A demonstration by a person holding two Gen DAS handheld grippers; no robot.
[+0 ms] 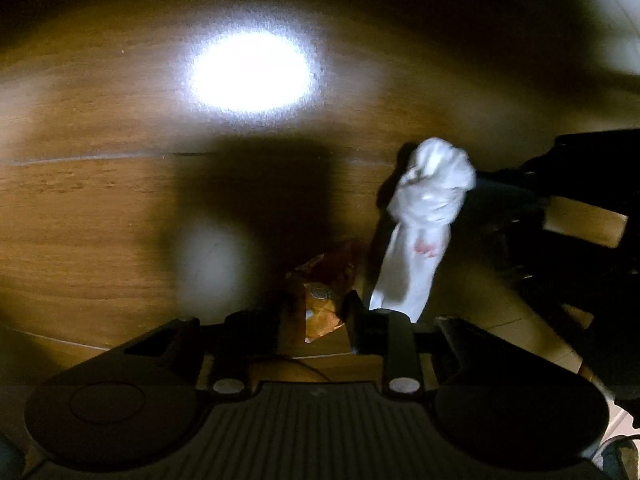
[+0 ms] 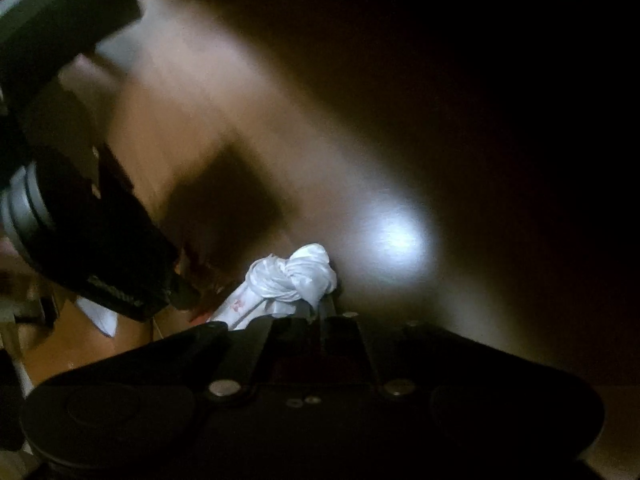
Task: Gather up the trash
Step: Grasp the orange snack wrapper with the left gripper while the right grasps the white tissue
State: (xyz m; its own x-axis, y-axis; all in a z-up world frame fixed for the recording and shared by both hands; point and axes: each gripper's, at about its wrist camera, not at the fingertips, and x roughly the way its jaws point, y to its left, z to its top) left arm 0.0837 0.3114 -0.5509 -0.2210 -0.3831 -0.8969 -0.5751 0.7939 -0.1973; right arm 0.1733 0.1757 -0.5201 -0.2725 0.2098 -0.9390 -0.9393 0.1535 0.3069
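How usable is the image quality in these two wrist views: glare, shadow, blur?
Left wrist view: blown-out glare spot on the wooden floor, dark corners, orange wrapper shadowed, white knotted bag fairly clear. Right wrist view: mostly dark, motion-smeared, only the bag readable.

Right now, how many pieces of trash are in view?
2. A knotted white plastic bag is pinched in the right gripper; an orange snack wrapper sits between the left gripper's fingers. Dark areas may hide more.
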